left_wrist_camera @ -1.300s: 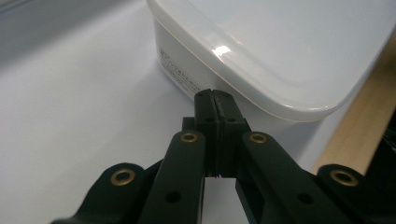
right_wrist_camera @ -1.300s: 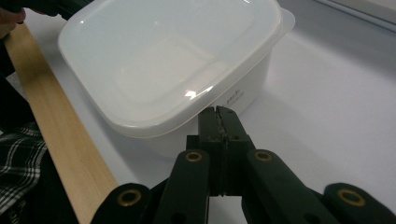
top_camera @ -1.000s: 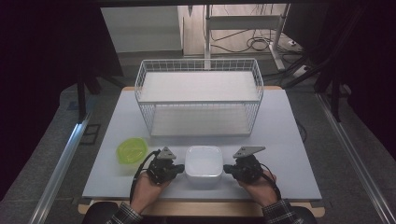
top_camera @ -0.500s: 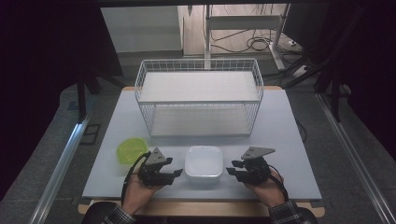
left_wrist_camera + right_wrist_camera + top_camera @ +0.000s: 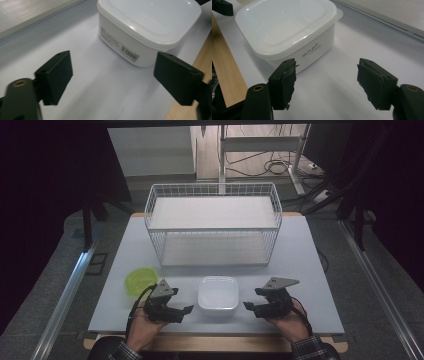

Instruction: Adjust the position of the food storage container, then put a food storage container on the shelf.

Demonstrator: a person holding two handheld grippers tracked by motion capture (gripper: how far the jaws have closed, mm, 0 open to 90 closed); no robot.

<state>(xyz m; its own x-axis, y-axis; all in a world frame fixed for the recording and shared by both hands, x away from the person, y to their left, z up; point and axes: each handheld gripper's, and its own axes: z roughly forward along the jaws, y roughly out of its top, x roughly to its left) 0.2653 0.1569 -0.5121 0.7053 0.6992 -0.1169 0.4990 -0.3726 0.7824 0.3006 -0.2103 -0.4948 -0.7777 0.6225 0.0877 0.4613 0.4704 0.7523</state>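
Left gripper (image 5: 186, 310) held low over the near edge of the table (image 5: 310, 270), jaws spread wide with nothing between them; in the left gripper view its jaws frame bare tabletop, and the white lidded container (image 5: 147, 27) sits ahead and to the right, apart from both jaws, barcode label facing the camera. Right gripper (image 5: 248, 305) mirrors it on the other side, jaws likewise wide and empty; in the right gripper view the container (image 5: 287, 32) lies ahead and to the left, close beyond the left jaw but not between the jaws, printed lettering on its side wall. From the high view the container (image 5: 218, 293) stands on the table between the two grippers, near the front edge. Green bowl (image 5: 140, 280) just beyond the left gripper. White wire basket (image 5: 213, 227) farther back, mid-table, well apart from both tools
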